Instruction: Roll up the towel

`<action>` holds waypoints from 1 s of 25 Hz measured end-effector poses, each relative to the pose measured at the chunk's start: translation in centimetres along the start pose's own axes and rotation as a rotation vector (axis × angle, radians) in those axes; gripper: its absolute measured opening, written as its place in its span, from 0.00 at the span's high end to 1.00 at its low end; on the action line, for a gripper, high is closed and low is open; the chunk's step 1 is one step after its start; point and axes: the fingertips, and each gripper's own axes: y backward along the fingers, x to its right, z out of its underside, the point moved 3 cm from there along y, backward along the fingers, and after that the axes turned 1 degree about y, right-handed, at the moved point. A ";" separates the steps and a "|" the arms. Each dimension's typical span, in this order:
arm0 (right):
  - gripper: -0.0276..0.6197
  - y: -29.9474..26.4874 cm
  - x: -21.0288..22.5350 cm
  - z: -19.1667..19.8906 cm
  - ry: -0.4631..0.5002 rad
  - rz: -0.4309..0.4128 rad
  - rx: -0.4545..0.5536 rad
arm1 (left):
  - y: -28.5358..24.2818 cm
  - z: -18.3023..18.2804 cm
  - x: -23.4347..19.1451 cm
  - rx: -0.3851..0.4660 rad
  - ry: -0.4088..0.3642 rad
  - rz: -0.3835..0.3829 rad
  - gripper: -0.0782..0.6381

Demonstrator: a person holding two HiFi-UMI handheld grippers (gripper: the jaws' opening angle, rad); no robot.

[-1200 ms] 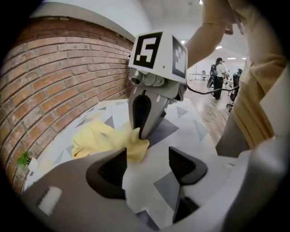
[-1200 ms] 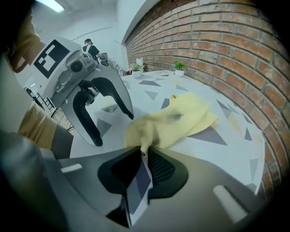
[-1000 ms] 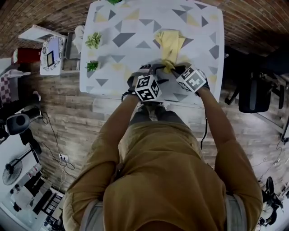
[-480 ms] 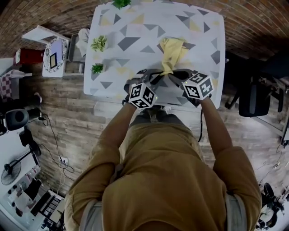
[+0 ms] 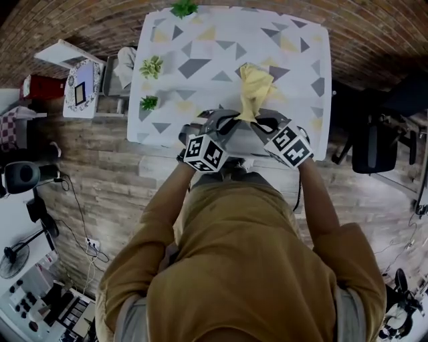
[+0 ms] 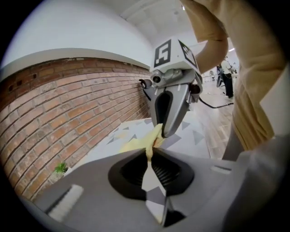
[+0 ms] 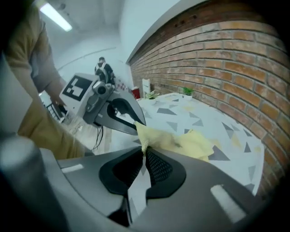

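Patterned surface (image 5: 200, 40) by brick wall. Yellow towel (image 5: 256, 83) lies bunched at its near right. Left gripper (image 6: 152, 153) and right gripper (image 7: 144, 153) jaws are each pinched shut on the near edge. Step, probably: lifting to straighten. Next: spread flat, then roll.

Dim, muted head view, fisheye-bent edges, black vignette in gripper views, bright ceiling light (image 7: 56, 17)

In view are 2 grippers, the left gripper (image 6: 149, 152) and the right gripper (image 7: 144, 149), each bearing 1 marker cube (image 5: 204, 152) (image 5: 291, 145), along with 1 yellow towel (image 5: 254, 90), 1 triangle-patterned table (image 5: 200, 40), 3 small green plants (image 5: 184, 8) (image 5: 152, 67) (image 5: 149, 102) standing on it, 1 black chair (image 5: 374, 143), 1 red box (image 5: 41, 87) and 1 person (image 5: 247, 267).
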 end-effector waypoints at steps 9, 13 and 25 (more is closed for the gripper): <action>0.92 -2.8 -7.8 6.4 0.207 -0.120 -0.307 | 1.4 3.6 8.5 -0.148 -0.237 0.324 0.77; 0.92 -4.2 -10.3 6.9 0.157 -0.165 -0.293 | 2.0 4.7 10.7 -0.166 -0.195 0.422 0.77; 0.92 5.1 7.6 -11.4 -0.016 0.217 0.239 | 1.7 -7.4 -12.5 0.110 -0.095 -0.013 0.77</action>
